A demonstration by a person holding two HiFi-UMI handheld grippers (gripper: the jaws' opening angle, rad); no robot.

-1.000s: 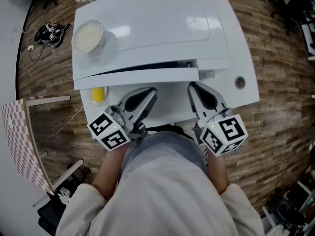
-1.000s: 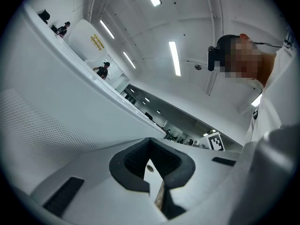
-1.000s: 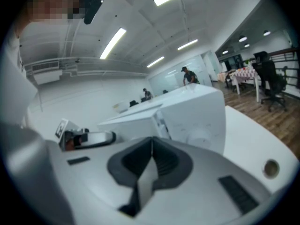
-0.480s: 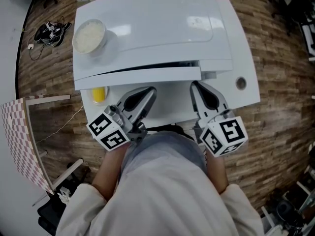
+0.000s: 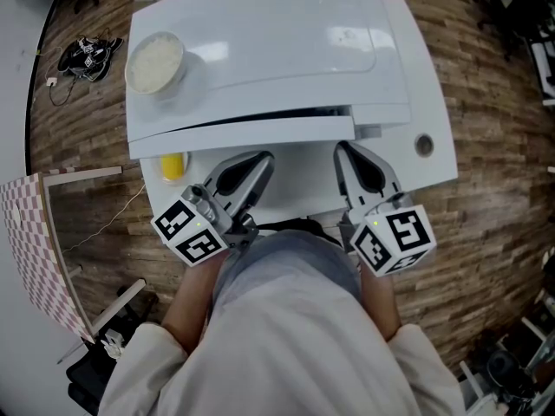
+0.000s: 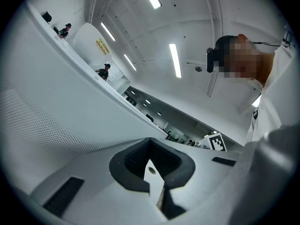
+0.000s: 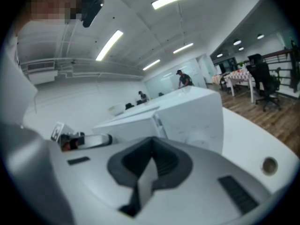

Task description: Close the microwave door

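Both tongs are held side by side over the near edge of the white tabletop (image 5: 299,187), tips aimed at the white microwave (image 5: 277,50). Left tongs (image 5: 263,161): jaws pressed together, nothing gripped. Right tongs (image 5: 344,152): likewise closed and empty. The microwave door (image 5: 243,133) is seen just ahead of both sets of tips, standing slightly ajar, with a dark slit shown between it and the body. A bowl of rice (image 5: 155,63) is set on the microwave top, well ahead and left of the left tongs. A yellow object (image 5: 173,166) is noted just left of the left tongs, near the door's edge.
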